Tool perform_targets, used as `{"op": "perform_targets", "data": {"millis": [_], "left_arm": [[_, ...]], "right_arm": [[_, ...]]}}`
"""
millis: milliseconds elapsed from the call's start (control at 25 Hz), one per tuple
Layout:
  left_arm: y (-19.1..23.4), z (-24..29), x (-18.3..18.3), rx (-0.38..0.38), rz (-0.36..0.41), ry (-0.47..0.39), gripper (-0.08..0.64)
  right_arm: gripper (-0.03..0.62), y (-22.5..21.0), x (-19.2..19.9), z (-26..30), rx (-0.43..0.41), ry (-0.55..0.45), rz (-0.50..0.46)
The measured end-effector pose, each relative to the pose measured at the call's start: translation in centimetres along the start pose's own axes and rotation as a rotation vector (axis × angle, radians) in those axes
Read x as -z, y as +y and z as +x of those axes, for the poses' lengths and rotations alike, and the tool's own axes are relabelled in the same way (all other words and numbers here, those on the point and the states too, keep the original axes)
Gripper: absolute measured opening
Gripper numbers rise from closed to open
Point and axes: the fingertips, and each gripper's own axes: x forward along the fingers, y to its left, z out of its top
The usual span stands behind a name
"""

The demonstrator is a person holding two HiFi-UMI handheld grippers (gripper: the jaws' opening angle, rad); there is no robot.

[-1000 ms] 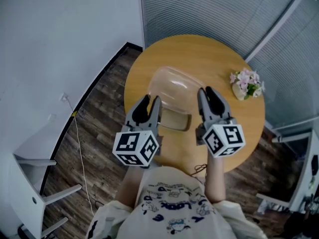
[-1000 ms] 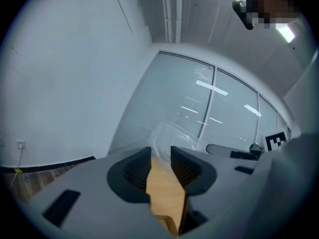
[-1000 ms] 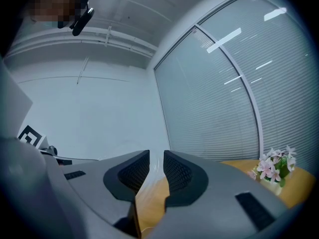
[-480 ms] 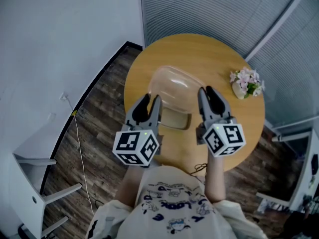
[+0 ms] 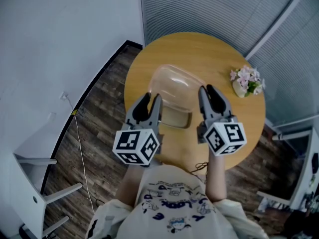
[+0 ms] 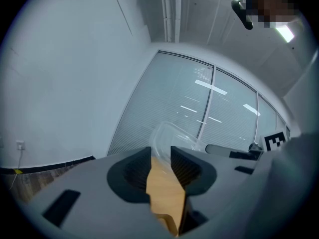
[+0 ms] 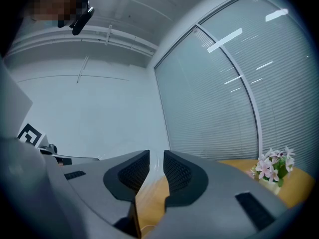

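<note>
Over the near middle of the round light-wood table (image 5: pixel 199 51) sits a clear, dome-shaped plastic container (image 5: pixel 174 86), held between the two grippers. The left gripper (image 5: pixel 151 99) meets its near-left edge. In the left gripper view the dark ribbed jaws of that gripper (image 6: pixel 160 153) stand close together, and the see-through wall of the container (image 6: pixel 167 136) rises out of the narrow gap, pinched there. The right gripper (image 5: pixel 205 91) is at the container's near-right edge. In the right gripper view this gripper (image 7: pixel 156 158) has its jaws drawn just as near, with a faint clear rim caught between them. A tan rectangular piece (image 5: pixel 175 118) lies just near of the container, between the two grippers; what it is cannot be told.

Far to the right on the table, well apart from the container, stands a small bunch of pink and white flowers (image 5: pixel 245 81). Dark wood-plank floor (image 5: pixel 99 113) lies to the left of the table, with a thin cable (image 5: pixel 79 143) running across it. Grey slatted blinds (image 5: pixel 209 9) close off the far side.
</note>
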Motion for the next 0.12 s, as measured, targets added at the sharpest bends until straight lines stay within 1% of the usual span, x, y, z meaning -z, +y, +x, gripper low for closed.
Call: {"op": "perform_targets", "data": {"millis": [120], "left_arm": [[-0.05,0.04,-0.01,0.001,-0.001,0.0,0.124]], "right_arm": [[0.086,-0.04,-0.08,0.0,-0.002,0.0,-0.003]]}}
